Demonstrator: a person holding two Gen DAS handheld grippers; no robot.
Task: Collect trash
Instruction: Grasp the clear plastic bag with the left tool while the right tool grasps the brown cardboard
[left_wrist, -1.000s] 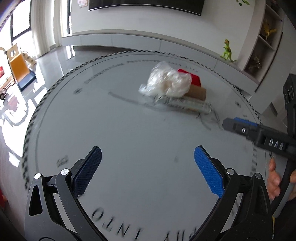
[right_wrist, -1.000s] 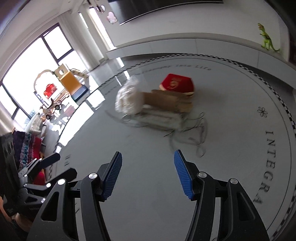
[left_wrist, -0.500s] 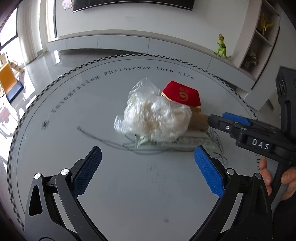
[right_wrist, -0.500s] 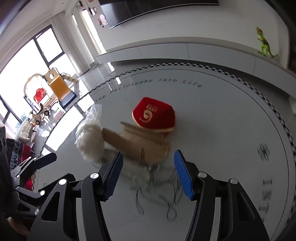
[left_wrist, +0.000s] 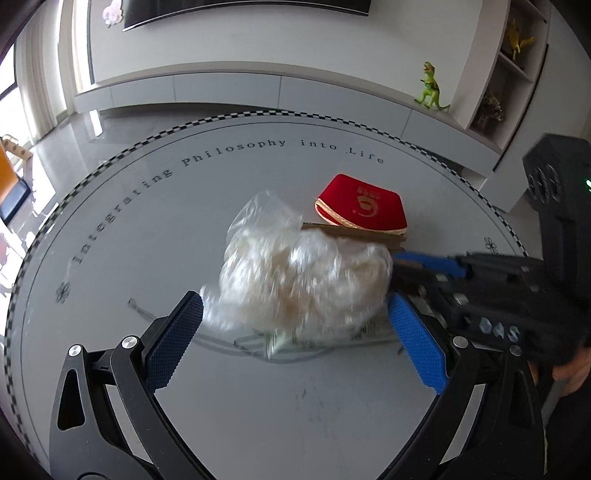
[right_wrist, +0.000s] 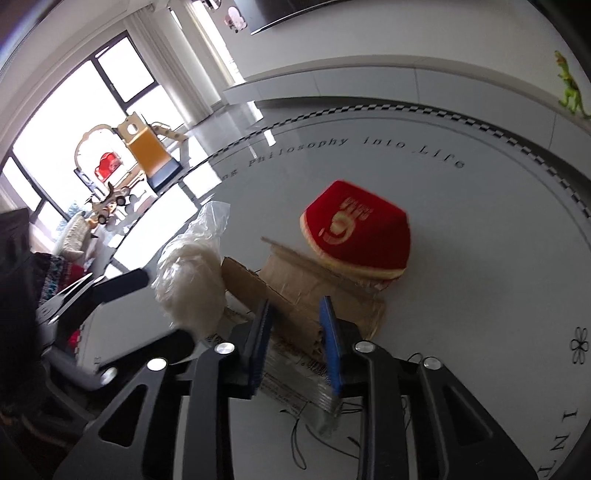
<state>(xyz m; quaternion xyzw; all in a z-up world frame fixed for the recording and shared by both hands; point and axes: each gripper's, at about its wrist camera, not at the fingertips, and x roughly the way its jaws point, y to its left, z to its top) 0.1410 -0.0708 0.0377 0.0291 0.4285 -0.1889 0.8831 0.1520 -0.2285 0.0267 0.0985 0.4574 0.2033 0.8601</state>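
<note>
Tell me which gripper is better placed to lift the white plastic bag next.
Left. The left gripper stands open with the white plastic bag between its fingers. The right gripper has just been closing, its jaws around the cardboard piece beside the bag.

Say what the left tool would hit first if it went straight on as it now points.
Most likely the clear plastic bag: it sits directly ahead of the open left tool, between the finger tips. Depth is unclear.
</note>
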